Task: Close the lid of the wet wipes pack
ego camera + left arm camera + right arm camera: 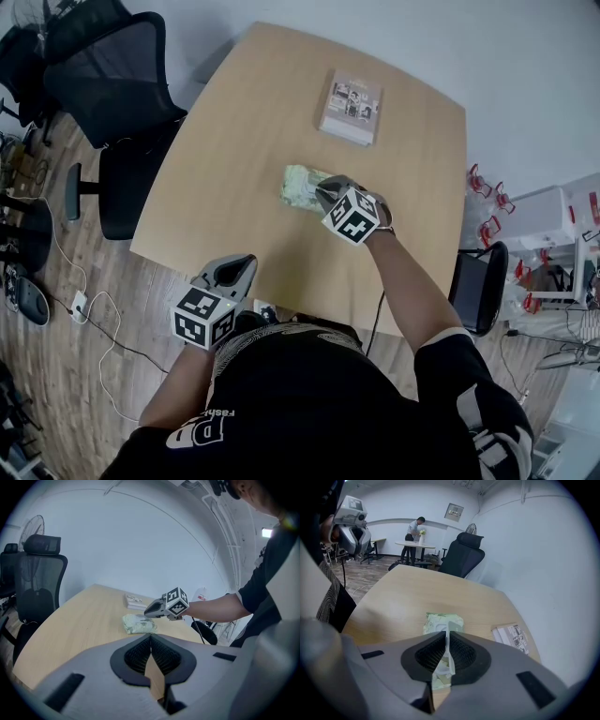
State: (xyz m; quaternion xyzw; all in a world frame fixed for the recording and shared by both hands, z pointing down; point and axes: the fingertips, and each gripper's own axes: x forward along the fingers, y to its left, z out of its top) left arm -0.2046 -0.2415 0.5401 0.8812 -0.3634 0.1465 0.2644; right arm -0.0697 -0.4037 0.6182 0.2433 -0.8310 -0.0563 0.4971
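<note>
Left gripper (234, 272) is at the near edge of the worktop (216, 141), roughly 7 o'clock from the pack. Jaws together, nothing in them.

Right gripper (330, 192) sits over the wet wipes pack (302, 185), which lies flat mid-worktop, and comes at it from the 4 o'clock side. In the right gripper view the jaws are nearly together, pinching a thin whitish flap. I read that as the lid (449, 663), lifted off the pack.

Handling, my guess:
- **Pack:** a soft film pouch, light. It will likely skate or crumple on the smooth wood if I push it sideways.
- **Lid:** thin, semi-stiff plastic that bends easily. I can't tell where it hinges.
- **Hold:** keep the grip on the lid's free edge, swing it over the opening and press straight down. No dragging.
- **Left gripper:** could pin the pack's near end if it slides.

Booklet (352, 106) lies at 1 o'clock beyond the pack, well apart and out of the way.
</note>
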